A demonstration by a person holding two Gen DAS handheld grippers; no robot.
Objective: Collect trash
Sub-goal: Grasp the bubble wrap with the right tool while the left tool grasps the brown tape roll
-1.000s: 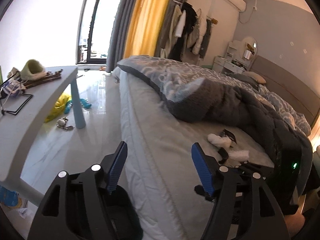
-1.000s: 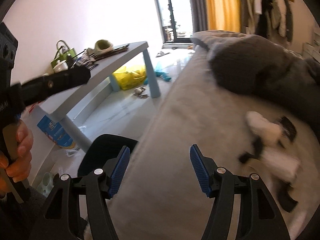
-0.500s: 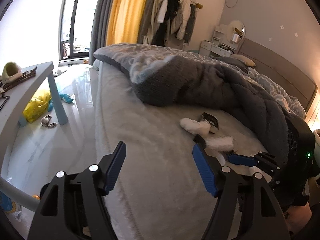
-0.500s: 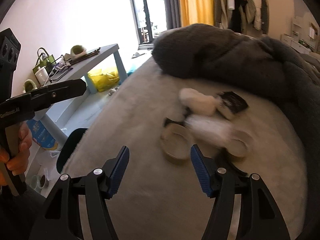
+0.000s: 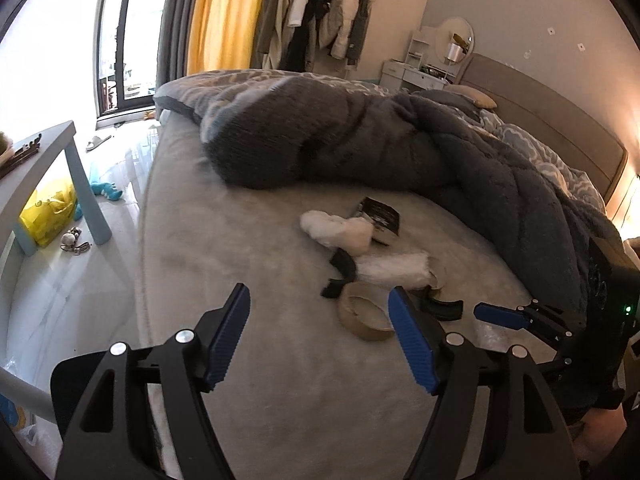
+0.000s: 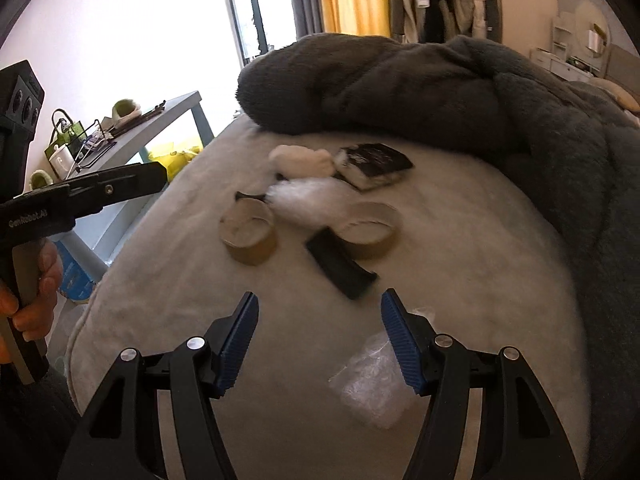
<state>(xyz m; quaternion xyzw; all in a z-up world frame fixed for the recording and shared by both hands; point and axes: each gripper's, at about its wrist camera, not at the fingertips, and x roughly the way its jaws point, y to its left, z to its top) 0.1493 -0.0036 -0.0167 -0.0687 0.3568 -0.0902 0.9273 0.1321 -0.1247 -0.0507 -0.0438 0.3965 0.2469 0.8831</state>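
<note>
While both grippers hang over the bed (image 6: 460,240), approach step under way. Left gripper (image 5: 320,336) fingers released, just been widening, nothing between. Right gripper (image 6: 320,336) fingers released, empty. Trash clustered ahead: tape roll (image 6: 248,236), black wrapper (image 6: 340,268), clear plastic (image 6: 372,384). Next: lower, clench on one piece.

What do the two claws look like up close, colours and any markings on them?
Both are black plastic with triangular cut-outs, silver pivot screws and ribbed blue pads. The left claw carries white lettering along its side in the right wrist view. The right claw shows a small green light on its body.
</note>
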